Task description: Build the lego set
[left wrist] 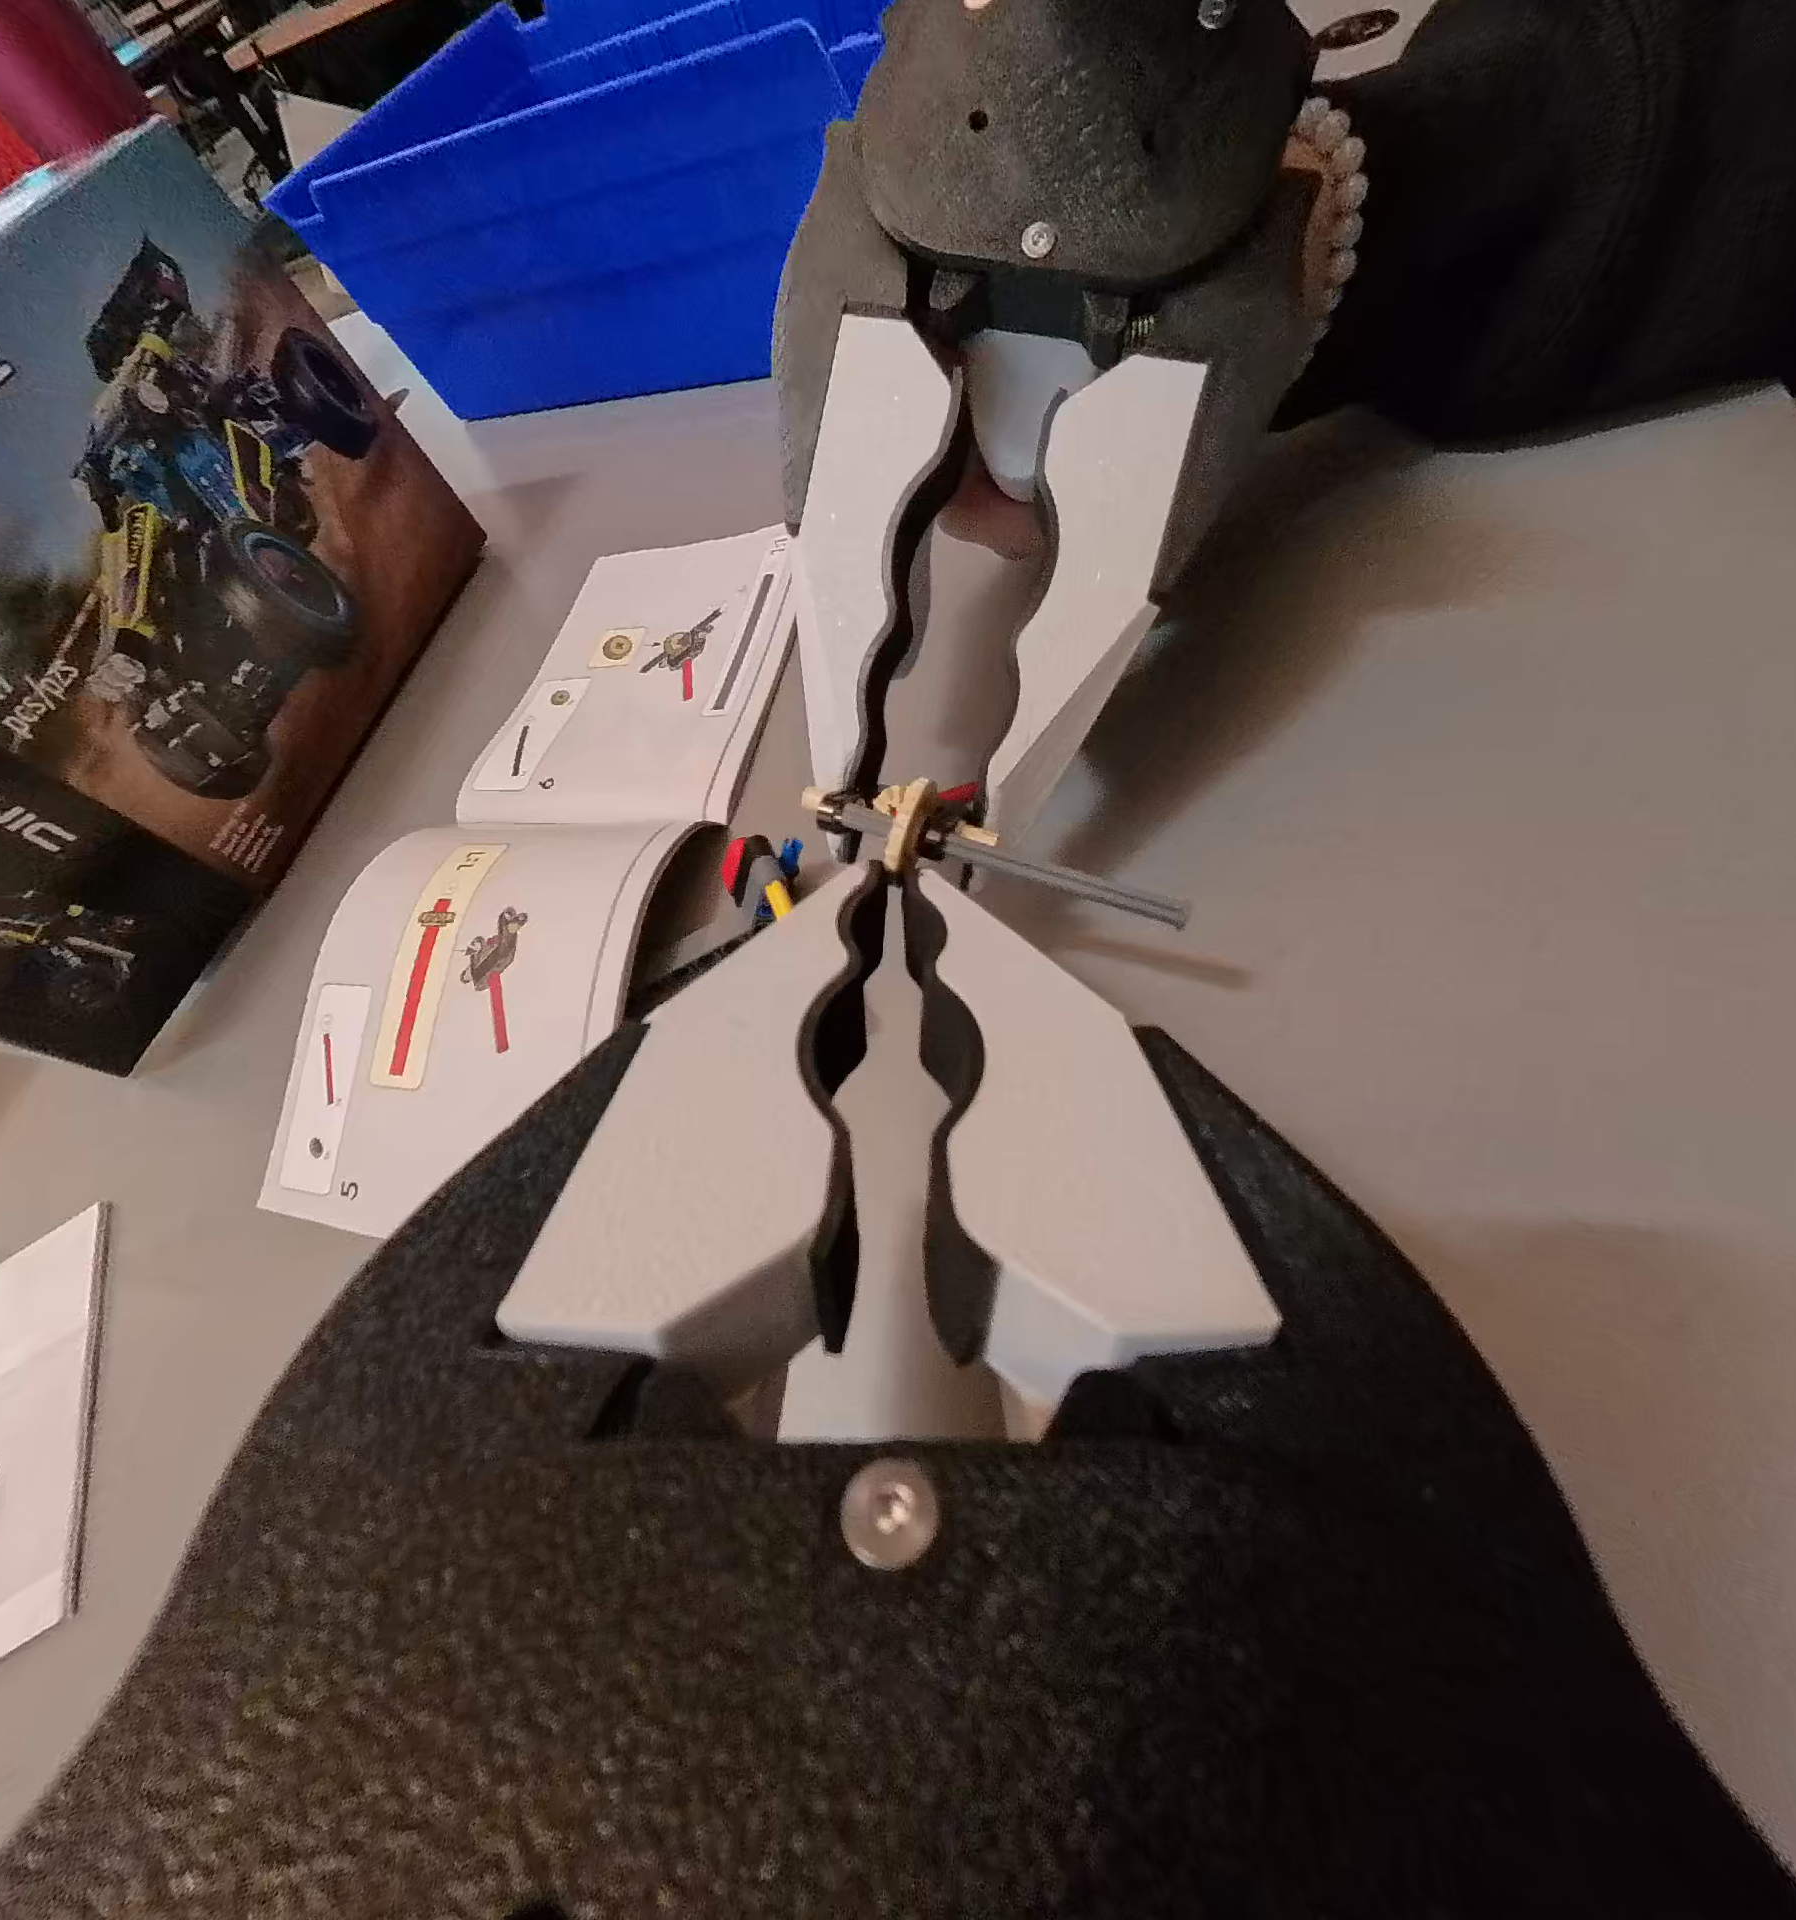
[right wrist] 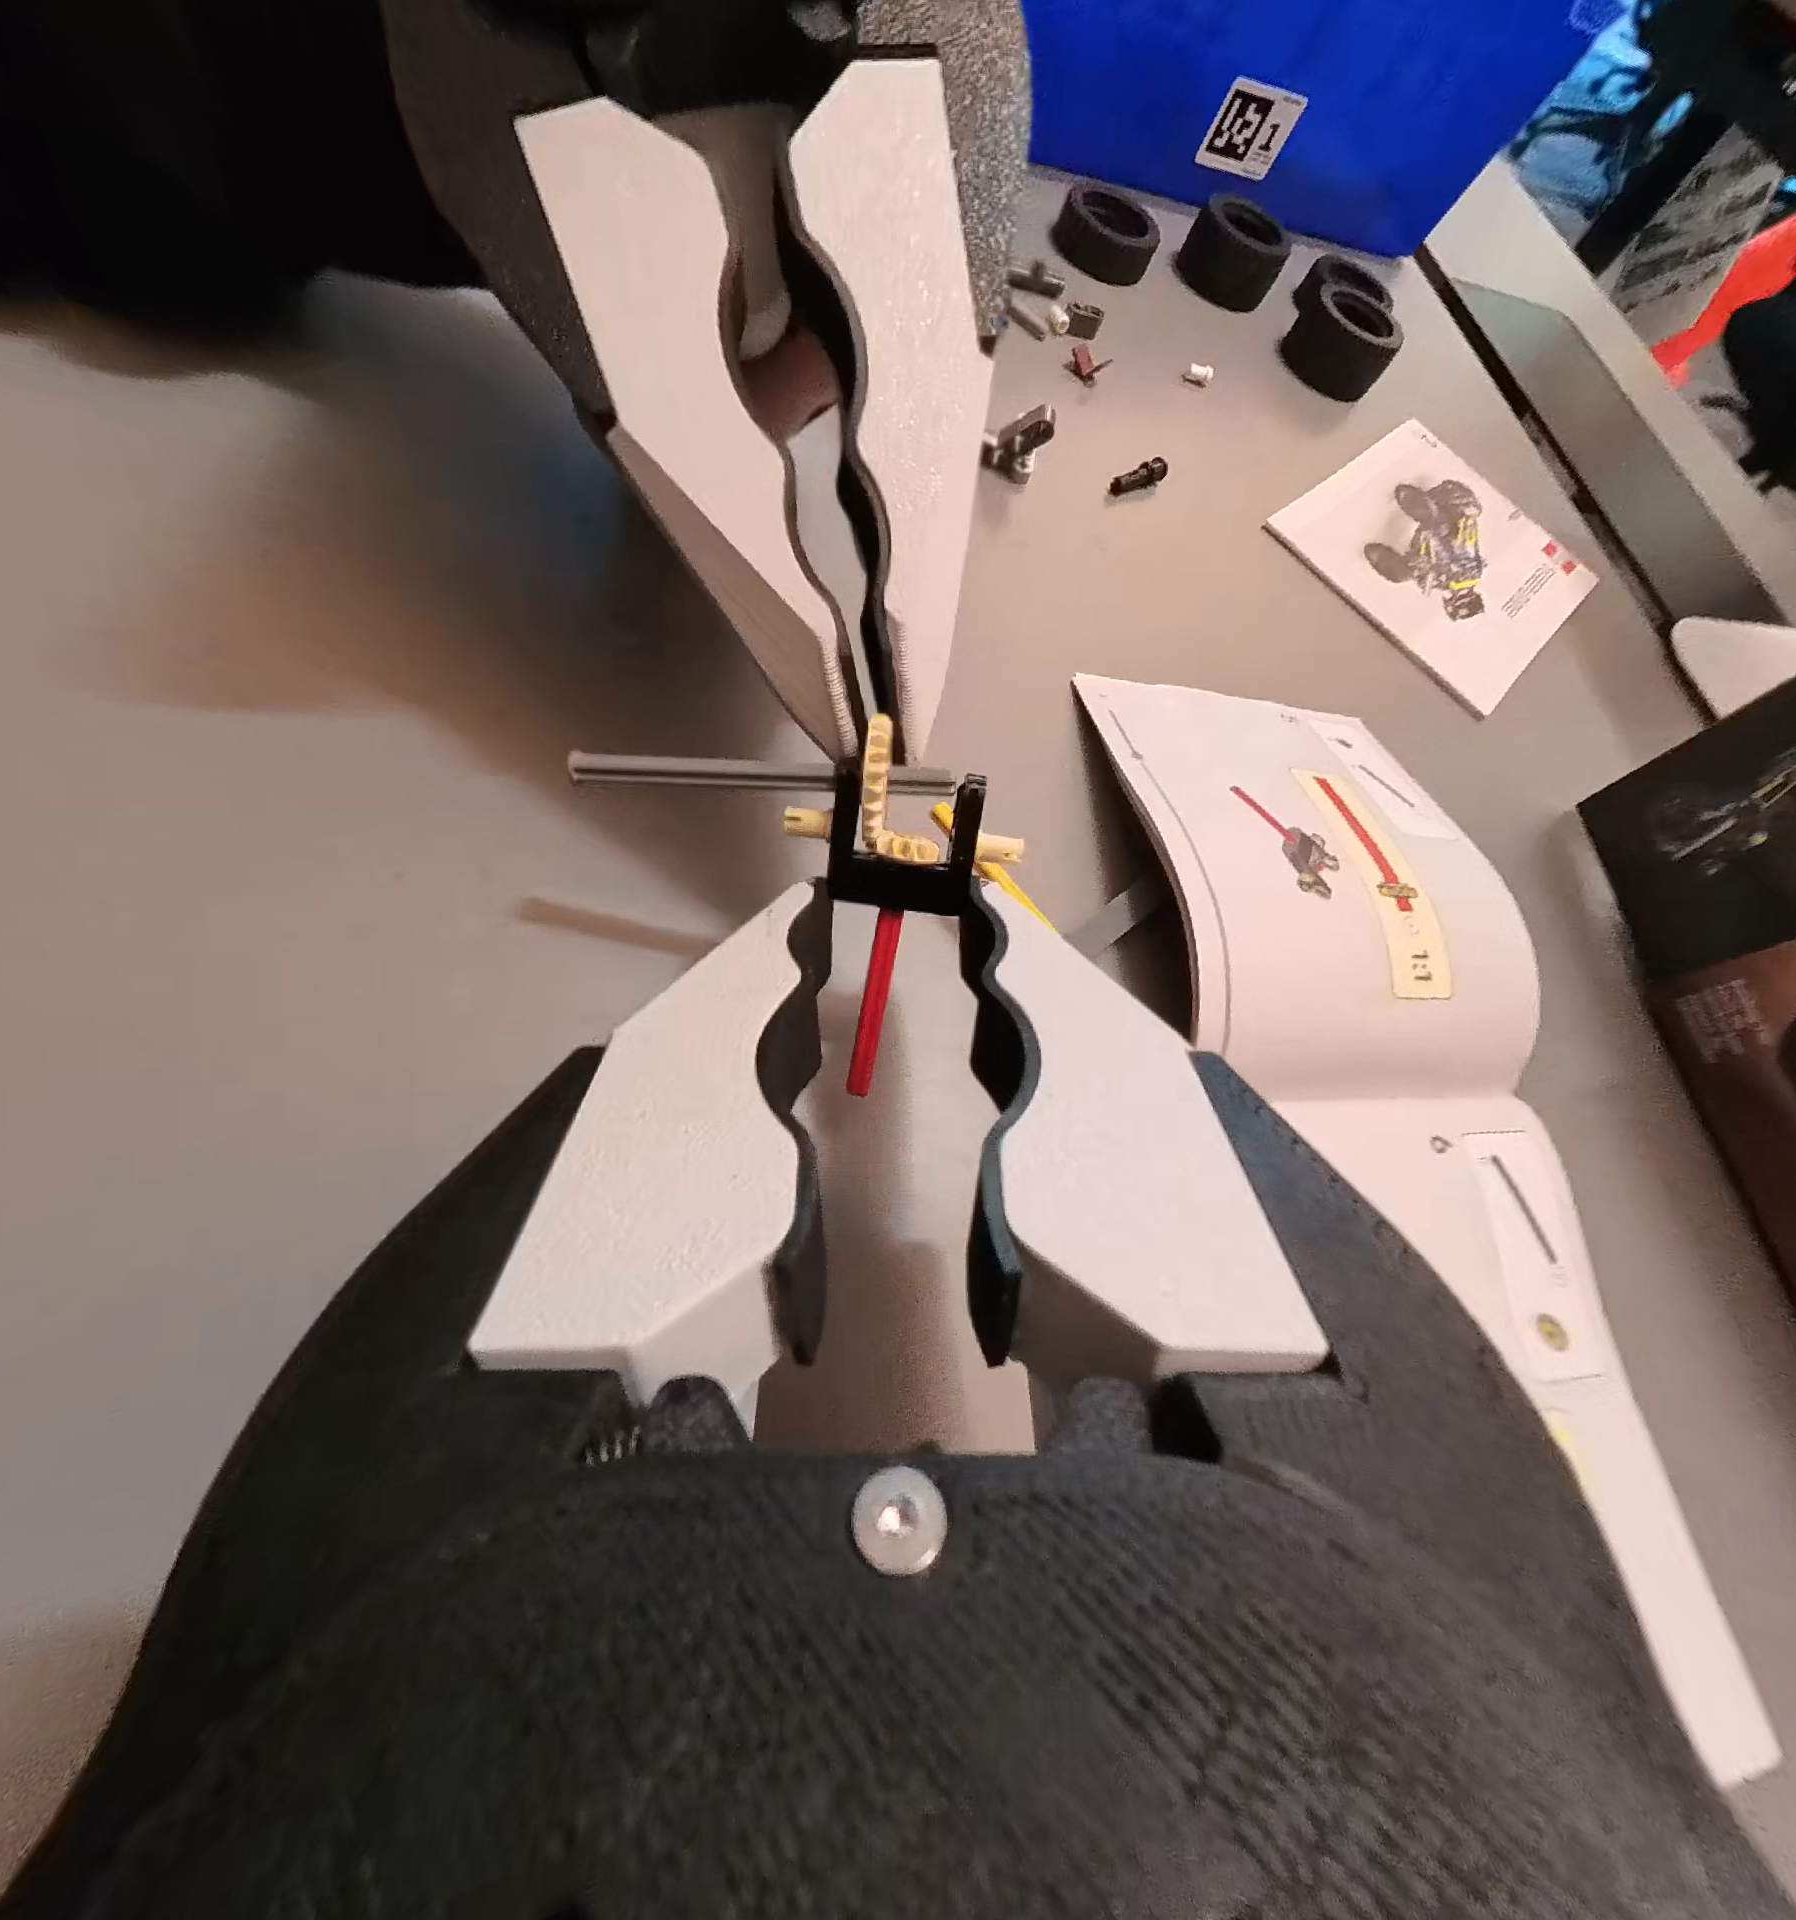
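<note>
A small lego assembly is held above the grey table (left wrist: 1496, 831) between both grippers. It has a black U-shaped frame (right wrist: 899, 891), tan bevel gears (right wrist: 880, 769), tan pins, a red axle (right wrist: 878, 997) and a long grey axle (right wrist: 707, 771). My right gripper (right wrist: 899, 909) is shut on the black frame, with the red axle pointing back between its fingers. My left gripper (left wrist: 878, 883) comes from the opposite side and is shut on the upright tan gear (left wrist: 909, 826) on the grey axle (left wrist: 1070, 881). The left gripper (right wrist: 873, 727) and right gripper (left wrist: 915, 800) each show in the other's view.
An open instruction booklet (left wrist: 561, 935) lies next to the grippers, with the set's box (left wrist: 177, 540) beyond it. Blue bins (left wrist: 582, 208) stand at the back. Black tyres (right wrist: 1232, 255), small loose parts (right wrist: 1024, 431) and a leaflet (right wrist: 1434, 566) lie on the table. My left and right fingertips are right by each other.
</note>
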Motion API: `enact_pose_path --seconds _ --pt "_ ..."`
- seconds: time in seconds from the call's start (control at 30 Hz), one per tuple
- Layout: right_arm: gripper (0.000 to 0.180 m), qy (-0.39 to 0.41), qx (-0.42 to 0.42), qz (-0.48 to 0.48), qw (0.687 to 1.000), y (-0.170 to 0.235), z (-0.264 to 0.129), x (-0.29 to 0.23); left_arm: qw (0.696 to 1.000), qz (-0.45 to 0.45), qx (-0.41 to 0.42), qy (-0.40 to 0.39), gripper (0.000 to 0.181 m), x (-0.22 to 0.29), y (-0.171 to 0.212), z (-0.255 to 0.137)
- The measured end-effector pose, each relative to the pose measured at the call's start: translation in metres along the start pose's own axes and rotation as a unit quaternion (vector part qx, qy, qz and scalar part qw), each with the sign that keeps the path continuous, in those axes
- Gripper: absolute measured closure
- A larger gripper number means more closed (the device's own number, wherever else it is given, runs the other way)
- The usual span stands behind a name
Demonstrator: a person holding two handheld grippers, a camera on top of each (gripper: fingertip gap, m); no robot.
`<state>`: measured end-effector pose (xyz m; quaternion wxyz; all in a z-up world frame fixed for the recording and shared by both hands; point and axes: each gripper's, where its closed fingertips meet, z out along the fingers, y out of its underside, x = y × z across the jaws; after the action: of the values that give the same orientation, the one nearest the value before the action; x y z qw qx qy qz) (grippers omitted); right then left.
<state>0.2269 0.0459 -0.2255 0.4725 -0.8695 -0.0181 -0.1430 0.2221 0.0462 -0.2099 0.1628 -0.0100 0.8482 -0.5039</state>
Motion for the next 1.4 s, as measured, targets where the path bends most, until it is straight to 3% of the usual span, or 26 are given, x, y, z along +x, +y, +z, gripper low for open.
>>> enact_pose_path --seconds 0.43,0.67,0.87,0.97,1.13,1.4 --pt "0.157 -0.012 0.004 0.106 0.994 0.002 -0.002 0.006 0.998 -0.001 0.014 -0.057 0.181 -0.013 -0.003 -0.001" --pt "0.157 0.007 -0.015 0.076 0.997 0.008 0.000 0.007 0.999 -0.006 0.004 -0.049 0.181 -0.011 0.002 0.001" --pt "0.156 0.041 -0.009 -0.002 0.999 0.000 -0.002 0.009 0.999 -0.002 0.005 -0.032 0.164 -0.007 0.002 0.001" --pt "0.157 0.045 0.000 -0.038 0.998 -0.005 -0.003 0.006 0.999 0.020 -0.003 -0.030 0.180 -0.004 0.004 0.002" --pt "0.156 0.043 -0.009 -0.066 0.997 -0.003 -0.002 0.004 0.999 0.025 0.009 -0.018 0.170 0.000 0.001 0.001" --pt "0.156 0.026 -0.019 -0.090 0.995 0.003 0.000 -0.002 0.998 0.060 -0.015 -0.012 0.180 0.006 0.004 0.002"
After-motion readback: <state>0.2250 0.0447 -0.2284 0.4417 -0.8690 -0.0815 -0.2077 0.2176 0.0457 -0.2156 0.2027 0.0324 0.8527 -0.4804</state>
